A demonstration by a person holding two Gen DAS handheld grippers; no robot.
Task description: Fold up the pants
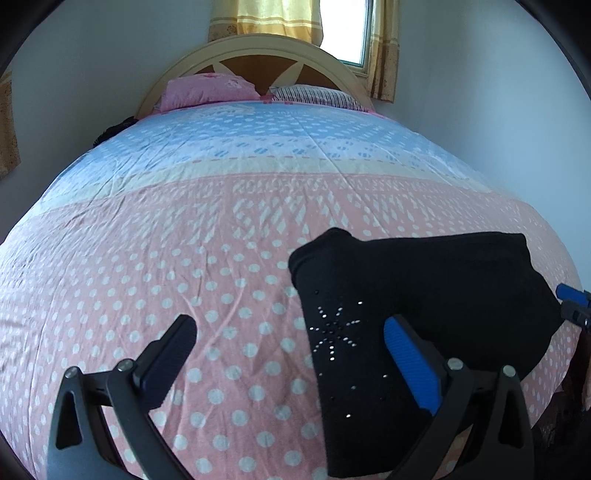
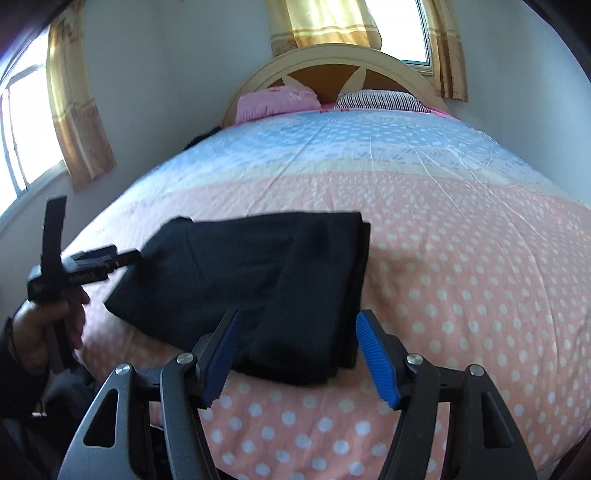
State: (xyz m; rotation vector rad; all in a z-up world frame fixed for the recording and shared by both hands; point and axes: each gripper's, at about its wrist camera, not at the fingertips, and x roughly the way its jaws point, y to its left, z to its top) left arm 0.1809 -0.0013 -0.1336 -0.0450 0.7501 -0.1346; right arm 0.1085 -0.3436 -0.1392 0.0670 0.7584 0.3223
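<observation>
Black pants (image 2: 258, 291) of soft knit fabric lie folded into a thick, roughly rectangular bundle on the near, pink end of the polka-dot bedspread (image 2: 461, 280). Layered edges stack along the bundle's right side in the right wrist view. In the left wrist view a starburst of small shiny studs (image 1: 334, 334) shows on the pants' top layer. Fabric looks flat, few wrinkles, one diagonal fold line across the top.

My left tool (image 1: 291, 354) is spread wide, gripping nothing. Its dark left finger is over bare bedspread, its blue-padded right finger (image 1: 410, 365) is over the pants' surface; can't tell if it touches.

My right tool (image 2: 297, 354) is also released, jaws wide, blue pads either side of the bundle's near edge, holding nothing. Contact with the cloth can't be confirmed.

In the right wrist view my left hand (image 2: 40, 325) holds the other tool at the bundle's left corner.

Far end: pink pillow (image 2: 277, 101), striped pillow (image 2: 380, 99), cream arched headboard (image 2: 332, 62), yellow curtains (image 2: 321, 22).
</observation>
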